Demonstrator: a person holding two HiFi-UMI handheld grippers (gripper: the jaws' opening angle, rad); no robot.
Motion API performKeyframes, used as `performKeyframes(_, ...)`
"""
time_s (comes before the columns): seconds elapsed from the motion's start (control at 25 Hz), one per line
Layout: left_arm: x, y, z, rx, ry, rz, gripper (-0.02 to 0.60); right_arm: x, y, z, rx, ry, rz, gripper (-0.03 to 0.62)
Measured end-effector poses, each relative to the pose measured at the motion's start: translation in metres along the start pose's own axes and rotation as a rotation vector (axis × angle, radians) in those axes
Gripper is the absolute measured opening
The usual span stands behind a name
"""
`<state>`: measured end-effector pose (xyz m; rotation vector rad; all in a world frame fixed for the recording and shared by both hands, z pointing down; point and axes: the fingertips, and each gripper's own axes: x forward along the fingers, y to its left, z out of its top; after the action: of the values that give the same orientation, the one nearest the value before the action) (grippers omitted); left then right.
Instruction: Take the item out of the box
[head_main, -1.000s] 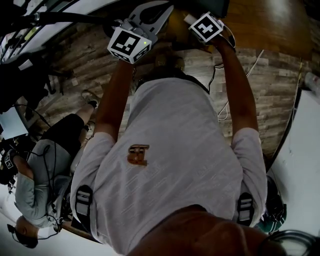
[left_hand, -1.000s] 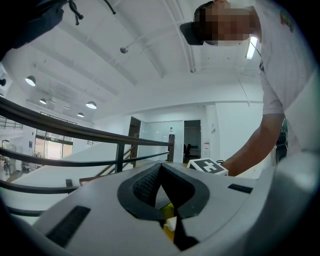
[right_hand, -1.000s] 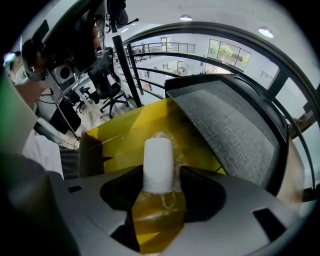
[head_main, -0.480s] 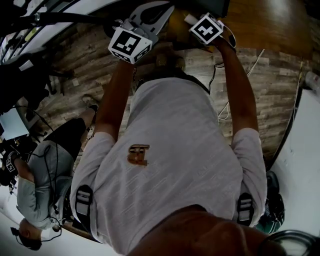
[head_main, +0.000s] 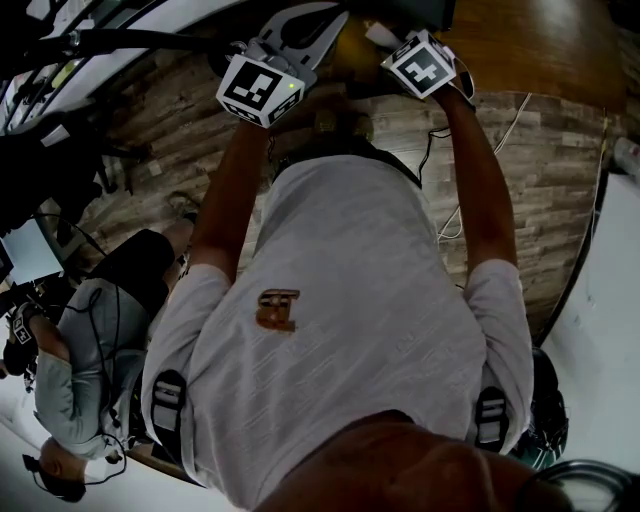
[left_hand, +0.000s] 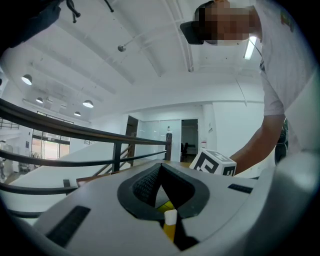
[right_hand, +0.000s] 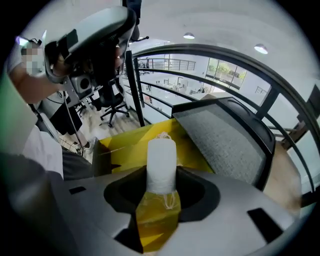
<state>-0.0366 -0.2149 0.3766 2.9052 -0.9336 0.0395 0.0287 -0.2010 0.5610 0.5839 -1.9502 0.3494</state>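
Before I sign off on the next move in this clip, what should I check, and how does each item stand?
1. Grip of the right claw: its jaws have just been closing and now press on the white roll between them: ok.
2. Roll clear of the yellow box: the claw body hides its lower end: cannot tell.
3. Box top open beneath the roll: ok.
4. Hold of the left claw on the box: its jaws meet at the tips, with a yellow sliver showing below them: cannot tell.
5. The two claws apart from each other: ok.
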Motion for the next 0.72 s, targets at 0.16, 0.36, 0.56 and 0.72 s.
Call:
performKeyframes(0.16,0.000,-0.006,0.003,0.004,-0.002,-0.011,0.020,-0.020,0.005,0.011,0.013,-0.087,-0.009,0.187)
performKeyframes(0.36,0.003,-0.015,0.006,0.014,-0.008,-0.029,0.020,-0.048,0.007,0.026,0.054,-0.221,-0.020,0.187)
performKeyframes(0.56,0.006,-0.022,0.012,0.023,-0.014,-0.039,0.020,-0.076,0.007,0.041,0.110,-0.372,-0.023,0.187)
performKeyframes(0.72,0.009,-0.029,0.017,0.030,-0.019,-0.047,0.020,-0.101,0.003,0.050,0.160,-0.491,-0.028,0.187)
